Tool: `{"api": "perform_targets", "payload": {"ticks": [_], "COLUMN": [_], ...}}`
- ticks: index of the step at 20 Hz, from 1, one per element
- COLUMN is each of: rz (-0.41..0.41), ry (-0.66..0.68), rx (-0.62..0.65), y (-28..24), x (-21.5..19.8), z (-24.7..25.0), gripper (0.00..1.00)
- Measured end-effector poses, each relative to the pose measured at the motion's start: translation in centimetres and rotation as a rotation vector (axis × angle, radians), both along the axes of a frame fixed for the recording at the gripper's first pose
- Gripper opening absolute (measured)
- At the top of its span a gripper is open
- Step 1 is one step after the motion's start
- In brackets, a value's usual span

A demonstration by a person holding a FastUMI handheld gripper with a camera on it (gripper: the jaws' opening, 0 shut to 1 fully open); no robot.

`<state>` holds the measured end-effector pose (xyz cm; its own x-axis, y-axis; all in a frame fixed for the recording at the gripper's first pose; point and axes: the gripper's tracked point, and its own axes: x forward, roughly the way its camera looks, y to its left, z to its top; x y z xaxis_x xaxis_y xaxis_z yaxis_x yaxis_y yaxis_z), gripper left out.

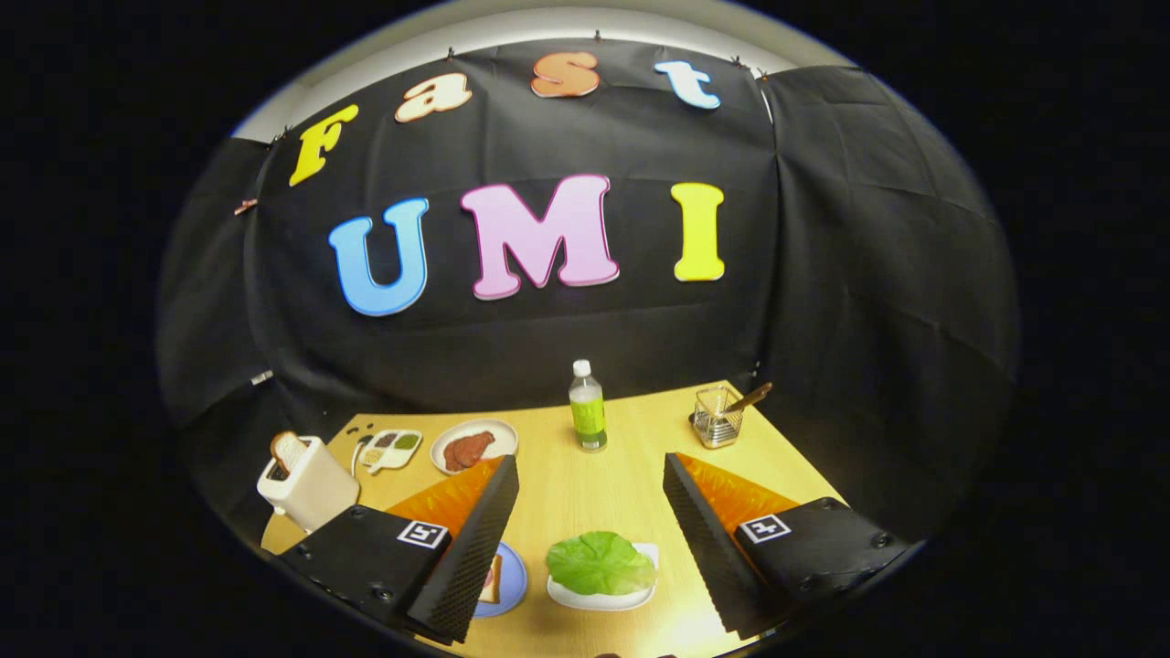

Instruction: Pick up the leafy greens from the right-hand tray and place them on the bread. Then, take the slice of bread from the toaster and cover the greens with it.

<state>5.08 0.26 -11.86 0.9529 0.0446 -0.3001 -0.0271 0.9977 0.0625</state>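
Note:
My gripper (590, 475) hangs above the wooden table (585, 484), its two black fingers wide open with nothing between them. Below, in the gap between the fingers, a green leaf (599, 561) lies on a small white tray (647, 555). Just left of it, a blue plate (508, 579) holds a bread slice (492, 581), mostly hidden behind the left finger (475, 548). A cream toaster (306, 482) stands at the table's left edge with a slice of bread (288, 450) sticking up from its slot.
Beyond the fingers stand a green-labelled bottle (587, 408), a white plate with a brown piece of meat (472, 446), a divided dish of condiments (391, 449) and a wire holder with a utensil (718, 417) at the back right corner.

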Motion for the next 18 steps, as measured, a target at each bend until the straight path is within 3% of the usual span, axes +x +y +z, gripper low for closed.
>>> {"api": "perform_targets", "payload": {"ticks": [10,18], "rz": [0.101,0.138], "ry": [0.357,0.551], "rx": [-0.120,-0.146], "y": [-0.2,0.4], "x": [2.2,3.2], "z": [-15.9,-25.1], "gripper": [0.99,0.99]}}
